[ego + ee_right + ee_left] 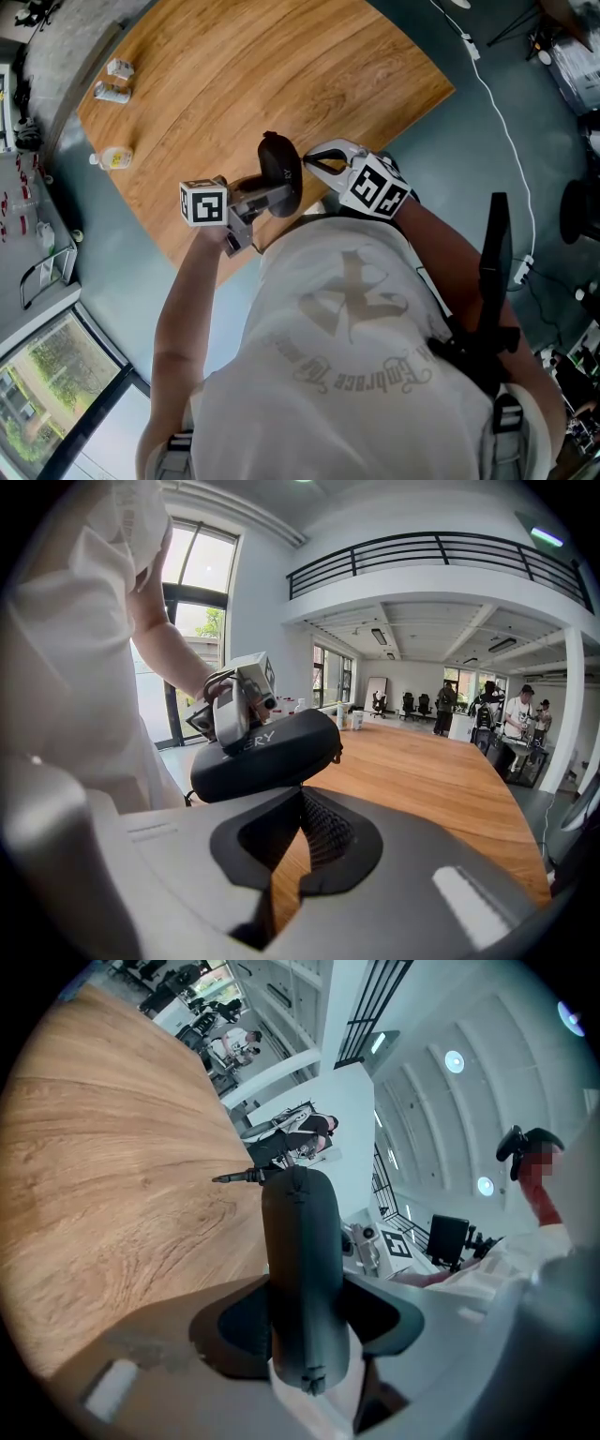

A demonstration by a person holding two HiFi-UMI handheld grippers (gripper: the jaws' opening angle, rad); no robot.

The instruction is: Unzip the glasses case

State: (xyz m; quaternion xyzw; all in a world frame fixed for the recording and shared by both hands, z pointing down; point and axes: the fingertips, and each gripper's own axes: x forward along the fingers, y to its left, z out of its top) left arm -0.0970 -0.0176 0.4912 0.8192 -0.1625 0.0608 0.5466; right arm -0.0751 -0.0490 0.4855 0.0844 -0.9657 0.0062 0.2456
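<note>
A black oval glasses case point(281, 169) is held up over the near edge of the wooden table point(244, 75). My left gripper point(274, 199) is shut on it from the left. In the left gripper view the case point(300, 1260) runs lengthwise between the jaws. My right gripper point(307, 157) is just right of the case, not touching it, its fingertips meeting in a point. In the right gripper view the case point(267, 757) hangs ahead and to the left, above my right gripper point(300, 794). A small zipper tab point(337, 754) shows at the case's right end. Nothing is between the right jaws.
Two small boxes point(119, 67) point(111, 92) and a small bottle point(114, 157) lie near the table's far left edge. A white cable point(506, 131) runs over the floor to the right. People stand by desks point(520, 719) beyond the table.
</note>
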